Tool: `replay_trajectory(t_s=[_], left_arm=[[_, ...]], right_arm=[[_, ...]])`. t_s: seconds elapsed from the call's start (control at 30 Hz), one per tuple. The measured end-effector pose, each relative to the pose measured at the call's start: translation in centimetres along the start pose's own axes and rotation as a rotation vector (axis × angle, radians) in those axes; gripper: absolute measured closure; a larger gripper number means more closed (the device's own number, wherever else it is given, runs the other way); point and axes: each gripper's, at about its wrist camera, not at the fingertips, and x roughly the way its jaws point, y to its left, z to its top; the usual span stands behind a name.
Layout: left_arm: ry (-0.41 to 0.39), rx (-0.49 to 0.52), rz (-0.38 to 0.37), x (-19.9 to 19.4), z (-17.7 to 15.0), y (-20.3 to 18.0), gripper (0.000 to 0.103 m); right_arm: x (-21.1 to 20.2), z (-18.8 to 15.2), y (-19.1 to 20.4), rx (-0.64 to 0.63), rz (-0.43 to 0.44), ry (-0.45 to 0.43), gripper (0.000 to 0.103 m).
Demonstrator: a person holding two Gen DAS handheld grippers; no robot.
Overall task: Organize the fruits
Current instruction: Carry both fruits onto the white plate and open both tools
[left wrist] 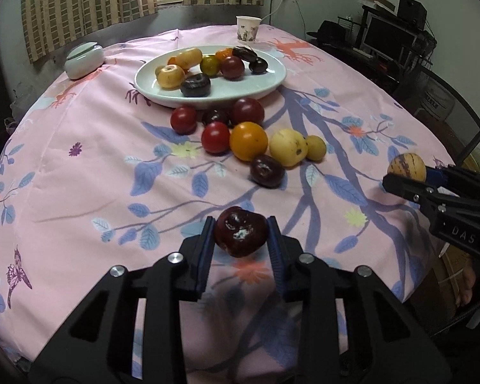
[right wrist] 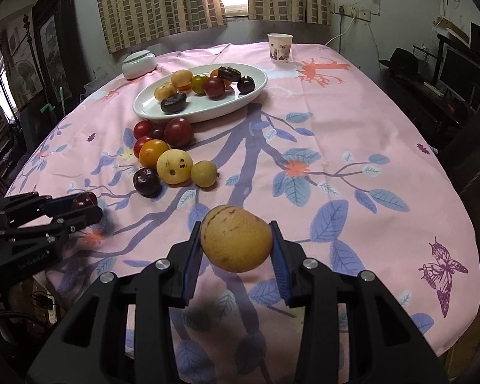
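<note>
My left gripper is shut on a dark red plum, held above the near part of the table; it also shows in the right wrist view. My right gripper is shut on a tan melon with purple streaks, seen at the right in the left wrist view. A pale oval plate at the far middle holds several fruits. Several loose fruits lie on the cloth in front of it, among them an orange fruit, a yellow fruit and a dark plum.
A pink flowered cloth covers the table. A paper cup stands at the far edge and a pale lidded jar at the far left. A chair and a desk with monitors stand to the right.
</note>
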Motion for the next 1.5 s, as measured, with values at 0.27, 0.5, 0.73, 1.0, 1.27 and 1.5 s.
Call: replay_trajectory(t_s=[0.27,0.5,0.73,1.0,1.27,1.5], left_arm=[[-0.079,-0.043,0.047,-1.1,4.8,4.0,0.071],[-0.062,-0.044,0.061,0.3,8.5,5.5,0.071],[-0.051,-0.003,0.085,2.4,13.6,6.4,0.070],[0.003,-0.089,0.063,7.7,19.3,9.4,0.070],[0.052,-0.139,0.011,11.1,19.0,11.3,0.070],[0.054,-0.170,-0.028,11.9,19.2,12.0,0.070]], right_arm=[[1.0,2.5,1.2,-0.034,0.034,-0.009,0.062],[2.9,6.7,2.6,-0.083,0.094,0.009,0.062],[5.1,11.8,4.4,-0.145,0.153,0.067,0.063],[8.8,19.1,6.2,-0.177,0.081,0.004,0.063],[15.7,20.2,7.1,-0.214,0.075,0.122,0.063],[17.5,20.6,7.6,-0.229,0.065,0.143,0.062]])
